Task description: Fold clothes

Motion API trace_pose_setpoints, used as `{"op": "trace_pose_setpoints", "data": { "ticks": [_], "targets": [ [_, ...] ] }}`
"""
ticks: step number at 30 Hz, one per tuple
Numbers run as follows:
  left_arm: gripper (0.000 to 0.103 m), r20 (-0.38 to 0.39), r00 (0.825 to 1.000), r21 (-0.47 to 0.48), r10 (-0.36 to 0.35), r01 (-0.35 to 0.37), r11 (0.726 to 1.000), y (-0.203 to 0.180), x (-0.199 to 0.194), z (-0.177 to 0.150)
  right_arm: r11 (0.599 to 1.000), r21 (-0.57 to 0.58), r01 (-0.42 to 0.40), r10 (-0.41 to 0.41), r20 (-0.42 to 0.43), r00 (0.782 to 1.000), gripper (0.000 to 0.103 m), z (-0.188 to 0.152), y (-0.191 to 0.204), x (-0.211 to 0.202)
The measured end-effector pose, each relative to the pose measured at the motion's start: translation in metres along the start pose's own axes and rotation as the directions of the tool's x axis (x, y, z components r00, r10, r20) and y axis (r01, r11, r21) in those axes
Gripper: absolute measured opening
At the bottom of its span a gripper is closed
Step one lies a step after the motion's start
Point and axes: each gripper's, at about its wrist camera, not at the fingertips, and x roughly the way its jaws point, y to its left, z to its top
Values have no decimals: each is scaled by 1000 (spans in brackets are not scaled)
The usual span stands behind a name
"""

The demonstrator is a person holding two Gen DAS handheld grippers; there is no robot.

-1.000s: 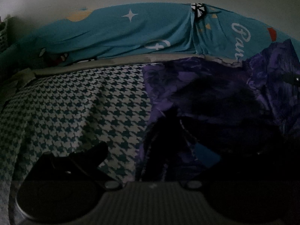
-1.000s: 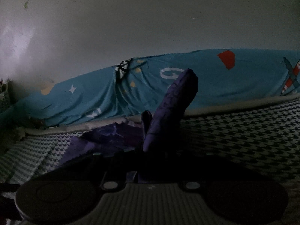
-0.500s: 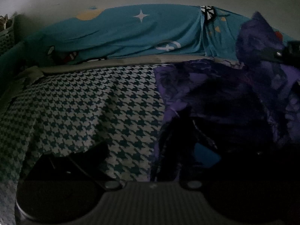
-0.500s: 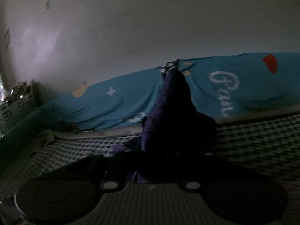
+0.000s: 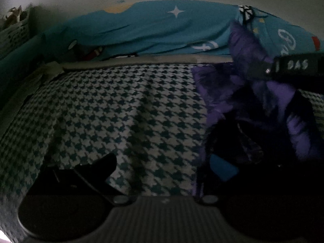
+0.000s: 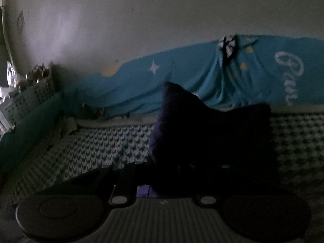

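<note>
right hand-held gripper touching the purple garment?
Touching. The right wrist view shows the purple garment rising from between the right hand-held gripper's jaws; the left wrist view shows it lifting a corner.

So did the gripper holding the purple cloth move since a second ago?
Yes. In the left wrist view the right gripper with the purple cloth has come in from the right edge, leftward, toward the white star on the blue sheet.
</note>
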Motion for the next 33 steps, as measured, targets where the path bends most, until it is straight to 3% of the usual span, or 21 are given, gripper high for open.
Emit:
{"op": "trace_pose_setpoints", "data": {
  "ticks": [4,9,11,19,33],
  "targets": [
    [103,-5,1000,-8,6,-6,1000,5,0,0,1000,-8,-4,4,-59,998,21,-10,1,20],
    [103,-11,1000,-7,9,-9,1000,8,0,-1,999,-45,-23,18,-108,994,33,-18,3,32],
    [103,-11,1000,-7,10,-10,1000,8,0,0,998,-49,-44,38,-112,993,42,-16,5,29],
    [103,1,1000,-6,10,-10,1000,11,-3,-1,997,-14,-76,75,-43,996,46,-13,-1,-13],
    [103,28,1000,5,-15,14,1000,6,-14,-15,1000,10,9,-9,-24,1000,47,-35,-17,-83]
  ]
}}
